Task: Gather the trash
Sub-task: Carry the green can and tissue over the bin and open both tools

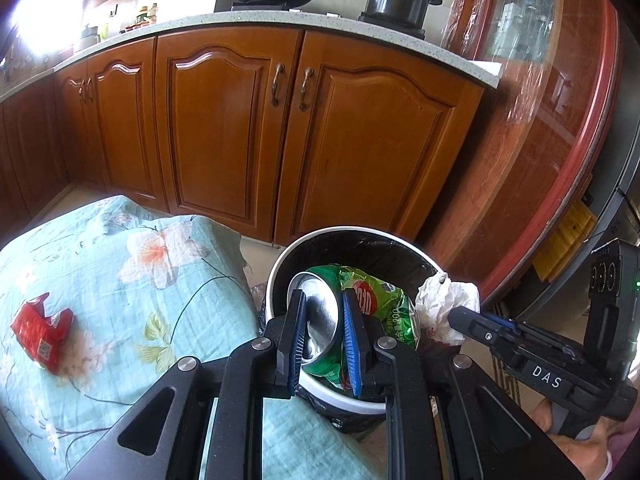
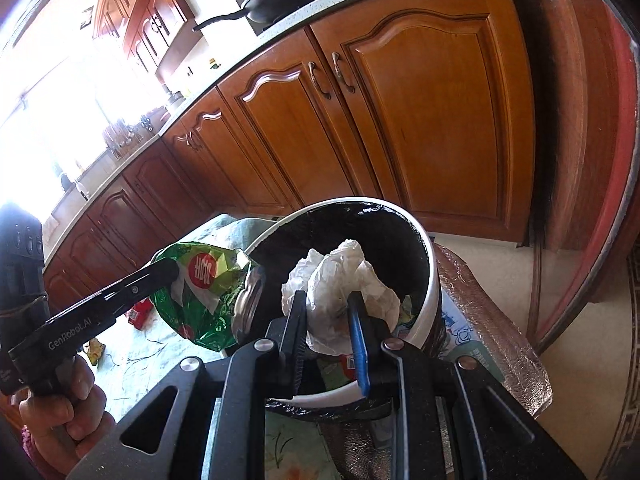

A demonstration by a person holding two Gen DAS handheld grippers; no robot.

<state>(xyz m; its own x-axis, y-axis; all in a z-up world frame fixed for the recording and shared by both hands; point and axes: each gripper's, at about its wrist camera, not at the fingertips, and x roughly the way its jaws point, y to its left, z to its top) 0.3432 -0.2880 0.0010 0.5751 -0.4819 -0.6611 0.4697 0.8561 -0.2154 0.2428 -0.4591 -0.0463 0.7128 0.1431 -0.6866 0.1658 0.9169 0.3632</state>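
The left gripper (image 1: 323, 330) is clamped on a crushed green can (image 1: 352, 320), holding it over the near-left rim of the bin (image 1: 280, 264). The right gripper (image 2: 328, 334) pinches a crumpled white tissue (image 2: 340, 280) above the bin's mouth. A red wrapper (image 1: 40, 330) lies by the cloth's (image 1: 140, 280) left edge.

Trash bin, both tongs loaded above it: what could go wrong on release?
1. The crushed green can in the left tongs hangs over the near rim of the trash bin; released there, it may clip the rim and fall outside.
2. The crumpled white paper in the right tongs sits close to the can; the two tools could collide.
3. The red wrapper on the floral cloth remains uncollected.
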